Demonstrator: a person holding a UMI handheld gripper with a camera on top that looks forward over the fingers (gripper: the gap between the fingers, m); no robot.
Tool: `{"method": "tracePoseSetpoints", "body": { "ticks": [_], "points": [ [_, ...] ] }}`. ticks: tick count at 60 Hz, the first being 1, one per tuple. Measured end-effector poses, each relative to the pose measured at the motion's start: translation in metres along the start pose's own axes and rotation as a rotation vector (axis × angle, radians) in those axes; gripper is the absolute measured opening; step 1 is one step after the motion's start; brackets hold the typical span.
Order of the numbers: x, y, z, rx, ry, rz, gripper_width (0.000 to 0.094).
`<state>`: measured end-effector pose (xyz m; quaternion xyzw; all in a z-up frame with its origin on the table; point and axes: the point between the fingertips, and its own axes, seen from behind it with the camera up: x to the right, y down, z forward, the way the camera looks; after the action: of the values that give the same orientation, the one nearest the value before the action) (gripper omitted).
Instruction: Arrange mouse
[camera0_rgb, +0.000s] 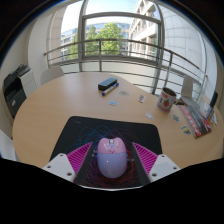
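One pale pink mouse (111, 156), seemingly glossy

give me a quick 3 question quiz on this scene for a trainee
1. True or false: the mouse lies between the fingers of the gripper.
2. What does the mouse rest on? A) bare table B) dark mouse mat C) a book
3. Fill in: beyond the mat, on the table, lies a dark ____ near the window rail.

Key: 1 true; 2 B; 3 stapler-like object, exact kind unclear.
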<state>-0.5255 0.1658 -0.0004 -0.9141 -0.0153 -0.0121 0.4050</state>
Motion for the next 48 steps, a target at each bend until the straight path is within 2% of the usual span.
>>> {"method": "tracePoseSetpoints", "body": {
  "ticks": [2,4,9,19,34,48],
  "points": [
    [0.000,-0.004,-0.007,0.009,0.012,0.002,0.0859],
    [0.004,-0.010,-0.018,0.020,0.023,0.007,0.0830],
    [0.000,-0.019,-0.053,0.050,0.048,0.024,0.0857],
    [-0.007,-0.027,-0.146,0.119,0.101,0.049,0.0852],
    [-0.039,0.012,-0.270,0.156,0.156,0.028,0.0844],
    [-0.059,0.042,-0.316,0.153,0.161,0.021,0.0843]
  ]
}}
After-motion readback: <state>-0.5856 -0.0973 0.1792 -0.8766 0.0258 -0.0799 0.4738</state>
